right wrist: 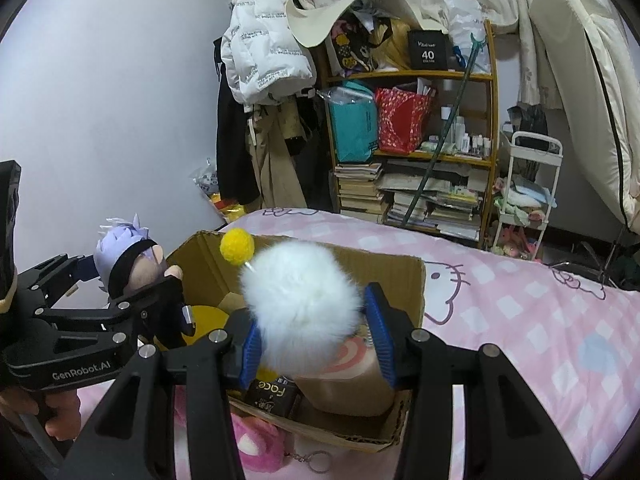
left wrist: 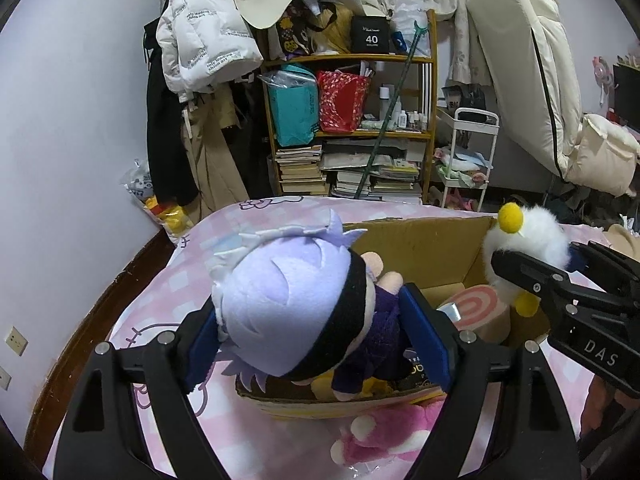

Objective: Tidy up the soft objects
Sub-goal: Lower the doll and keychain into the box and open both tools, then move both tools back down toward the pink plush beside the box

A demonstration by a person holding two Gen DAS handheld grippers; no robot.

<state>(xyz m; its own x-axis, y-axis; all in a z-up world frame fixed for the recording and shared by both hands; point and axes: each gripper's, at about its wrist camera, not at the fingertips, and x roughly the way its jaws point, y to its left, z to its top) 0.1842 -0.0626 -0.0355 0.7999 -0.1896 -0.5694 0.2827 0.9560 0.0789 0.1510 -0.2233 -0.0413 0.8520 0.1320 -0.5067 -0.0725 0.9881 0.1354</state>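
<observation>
Left gripper clamps doll, pads wide on head and body; doll's long axis crosswise between jaws, head toward left pad, hanging above box, over box's near-left corner; right gripper clenched on puff, yellow bobble up, directly above box's interior; box open-topped on bed, below and ahead of both grippers; right one nearer box's centre; roll already inside box; pink plush outside, against box's near wall.

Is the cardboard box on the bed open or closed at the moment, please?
Open. The cardboard box has its flaps standing up, and a swirl-patterned cushion is visible inside from above.
</observation>
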